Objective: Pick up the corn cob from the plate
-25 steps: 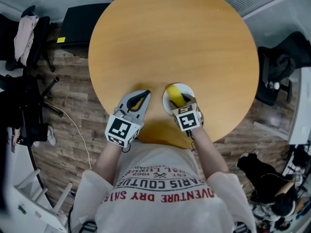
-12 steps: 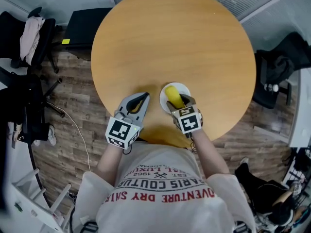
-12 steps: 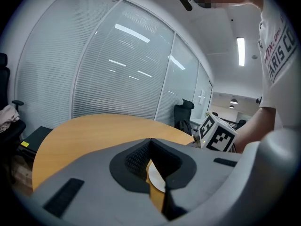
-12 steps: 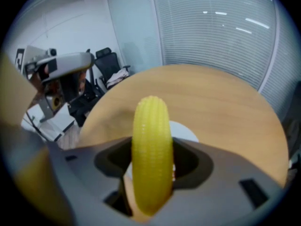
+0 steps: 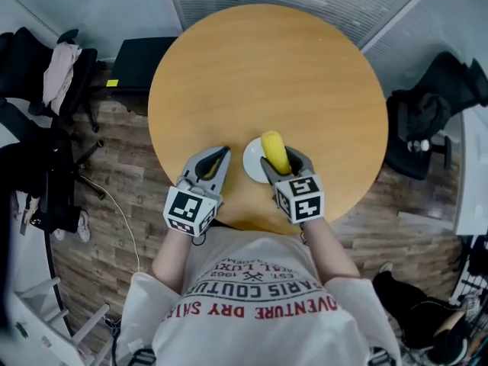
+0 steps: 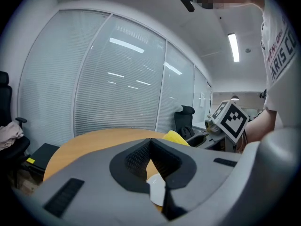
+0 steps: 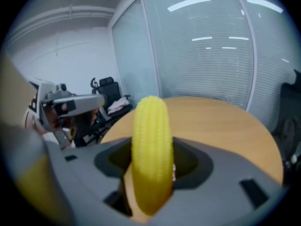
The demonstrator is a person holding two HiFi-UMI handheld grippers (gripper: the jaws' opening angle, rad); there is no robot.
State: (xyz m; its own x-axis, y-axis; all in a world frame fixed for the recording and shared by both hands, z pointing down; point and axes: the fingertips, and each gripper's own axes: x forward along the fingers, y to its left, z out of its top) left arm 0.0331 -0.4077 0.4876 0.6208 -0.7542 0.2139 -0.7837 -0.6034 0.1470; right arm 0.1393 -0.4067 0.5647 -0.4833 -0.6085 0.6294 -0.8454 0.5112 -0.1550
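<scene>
Round table — office chair left, garment draped.

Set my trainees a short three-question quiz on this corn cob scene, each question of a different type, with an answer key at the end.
1. True or false: the right gripper is shut on the corn cob.
2. Multiple choice: the left gripper has its jaws A) together with nothing between them, B) wide apart, C) clamped on a spoon.
3. Fill in the missing word: the white plate sits on a wooden table whose top is ___ in shape.

Key: 1 true; 2 A; 3 round.
</scene>
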